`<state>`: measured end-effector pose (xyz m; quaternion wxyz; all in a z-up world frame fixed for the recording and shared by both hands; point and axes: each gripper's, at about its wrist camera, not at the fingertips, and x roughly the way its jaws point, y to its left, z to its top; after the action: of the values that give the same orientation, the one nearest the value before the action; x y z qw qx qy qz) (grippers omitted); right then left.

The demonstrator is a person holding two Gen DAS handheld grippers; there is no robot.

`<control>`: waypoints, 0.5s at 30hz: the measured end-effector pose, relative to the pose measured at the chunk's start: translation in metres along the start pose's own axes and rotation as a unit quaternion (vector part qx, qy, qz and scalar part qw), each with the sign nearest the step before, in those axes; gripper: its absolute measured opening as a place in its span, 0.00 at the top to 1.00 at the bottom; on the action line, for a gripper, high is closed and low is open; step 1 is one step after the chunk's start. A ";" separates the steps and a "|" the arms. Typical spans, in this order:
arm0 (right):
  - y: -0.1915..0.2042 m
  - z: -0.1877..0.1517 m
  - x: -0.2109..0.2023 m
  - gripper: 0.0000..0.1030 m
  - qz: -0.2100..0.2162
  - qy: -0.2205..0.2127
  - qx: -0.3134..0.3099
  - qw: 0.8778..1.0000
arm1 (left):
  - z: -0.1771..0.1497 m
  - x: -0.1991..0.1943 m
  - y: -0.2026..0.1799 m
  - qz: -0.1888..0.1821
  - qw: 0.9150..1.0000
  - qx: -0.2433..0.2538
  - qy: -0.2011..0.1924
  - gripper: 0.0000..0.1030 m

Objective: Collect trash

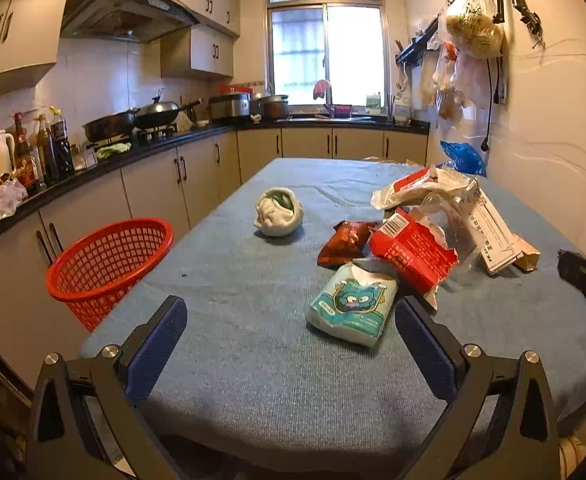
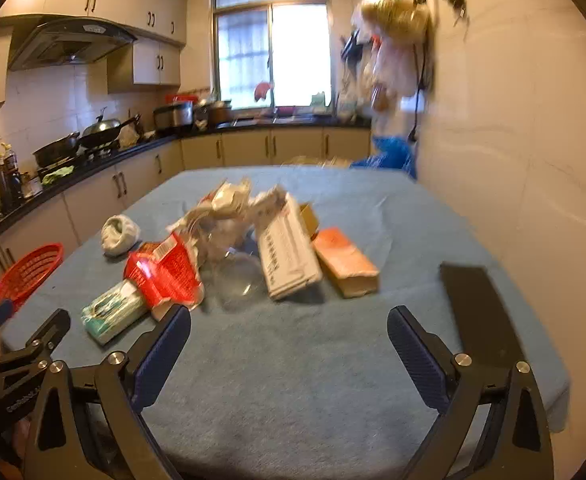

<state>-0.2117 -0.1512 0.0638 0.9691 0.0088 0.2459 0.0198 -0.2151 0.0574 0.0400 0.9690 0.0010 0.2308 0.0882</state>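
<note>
The pale teal soft-plastic snack packet with a cartoon face [image 1: 353, 306] lies flat on the blue woven tablecloth [image 1: 253, 360], just ahead and a little right of centre between the spread fingers of the left gripper [image 1: 291, 330], its long axis running away from the camera and tilted slightly rightward — so the left gripper looks the nearer one, and a forward reach with a small rightward shift should bring the packet between the jaws. The right gripper [image 2: 289, 346] also hangs with fingers wide apart and nothing between them; in its view, which is motion-blurred, the same packet [image 2: 111, 312] sits off to its left, partly under the torn red glossy carton [image 2: 165, 276]. The rest of the pile lies behind: a dark red crinkled foil wrapper [image 1: 345, 240], a long white printed cardboard box [image 2: 289, 256], an orange-topped rectangular box [image 2: 347, 262] and crumpled clear film, all touching or overlapping. The red plastic mesh basket [image 1: 109, 264] stands beside the table's left edge, well apart from the pile — probably the bin
</note>
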 end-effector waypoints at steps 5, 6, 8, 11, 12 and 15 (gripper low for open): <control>0.001 0.002 -0.018 0.02 -0.021 -0.052 -0.007 0.998 | 0.000 -0.005 0.000 0.005 1.000 0.004 -0.020 0.00; 0.002 0.002 -0.019 0.02 -0.023 -0.055 -0.010 0.998 | 0.000 -0.006 0.000 0.006 1.000 0.004 -0.021 0.00; 0.004 0.001 -0.020 0.02 -0.021 -0.055 -0.015 0.998 | 0.000 -0.006 -0.001 0.005 1.000 0.006 -0.022 0.00; 0.003 0.001 -0.020 0.02 -0.018 -0.054 -0.014 0.998 | 0.000 -0.006 -0.001 0.007 1.000 0.009 -0.023 0.00; 0.002 0.001 -0.020 0.02 -0.017 -0.052 -0.013 0.998 | 0.000 -0.006 -0.002 0.007 1.000 0.009 -0.023 0.00; 0.002 0.000 -0.019 0.02 -0.017 -0.050 -0.012 0.999 | 0.000 -0.005 -0.003 0.008 1.000 0.010 -0.022 0.00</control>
<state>-0.2283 -0.1498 0.0727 0.9804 -0.0064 0.1970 0.0060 -0.2195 0.0539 0.0424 0.9731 0.0141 0.2101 0.0935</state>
